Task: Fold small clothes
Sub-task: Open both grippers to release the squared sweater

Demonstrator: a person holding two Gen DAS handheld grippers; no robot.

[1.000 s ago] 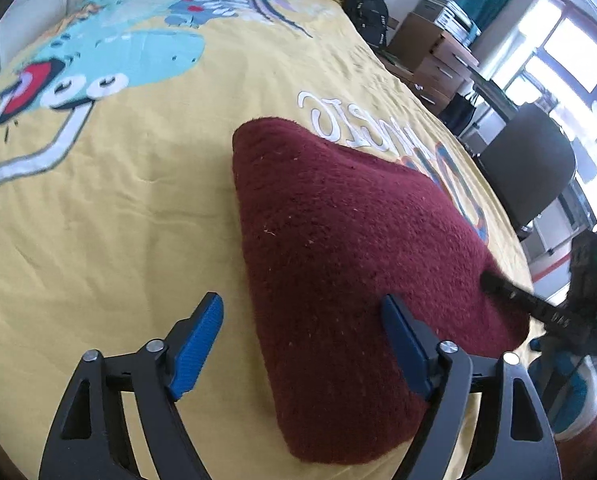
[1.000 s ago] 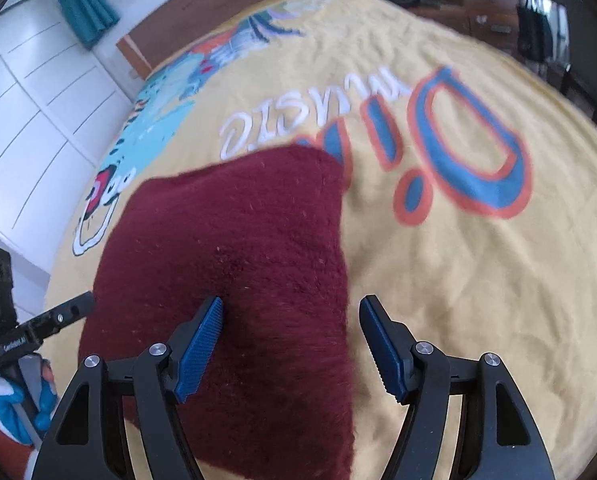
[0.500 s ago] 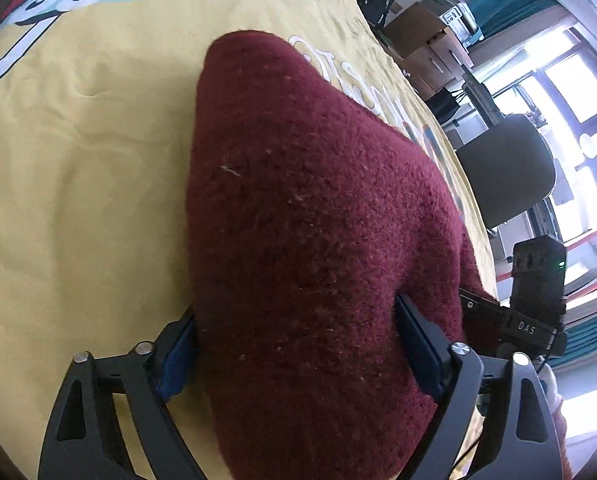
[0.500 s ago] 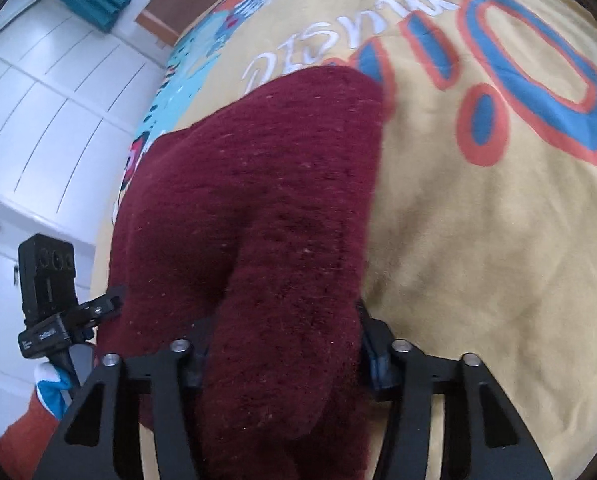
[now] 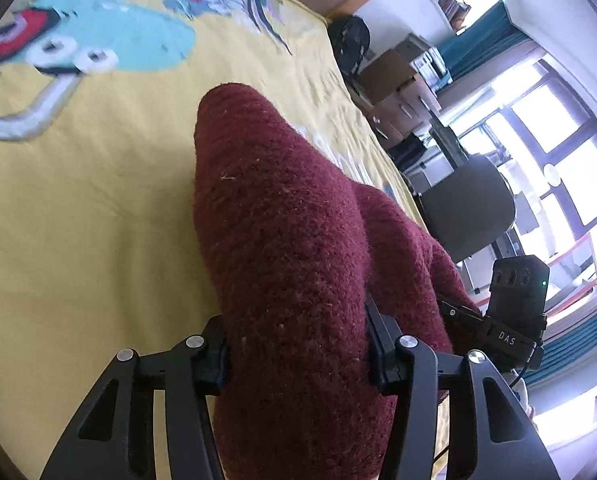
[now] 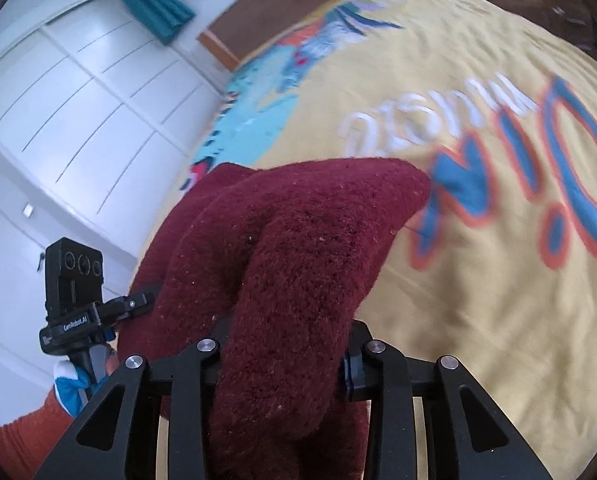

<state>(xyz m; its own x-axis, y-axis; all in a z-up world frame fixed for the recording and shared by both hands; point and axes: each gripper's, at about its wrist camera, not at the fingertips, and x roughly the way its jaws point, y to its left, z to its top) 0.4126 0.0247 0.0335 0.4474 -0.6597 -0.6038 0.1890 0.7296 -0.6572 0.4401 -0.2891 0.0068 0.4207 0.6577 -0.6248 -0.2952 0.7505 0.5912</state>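
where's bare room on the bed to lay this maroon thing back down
Bare yellow bedspread lies left of the maroon garment, below the cartoon print. It is crowded near the edge, where left gripper and right gripper have just closed on the bunched cloth.

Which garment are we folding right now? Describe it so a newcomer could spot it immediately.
Start at the yellow bedspread with its cartoon print and big lettering. On it lies one dark red fleecy cloth, its near edge bunched up and pinched by the left hand-held gripper and the right hand-held gripper. It is the only plain, fuzzy, maroon item there.
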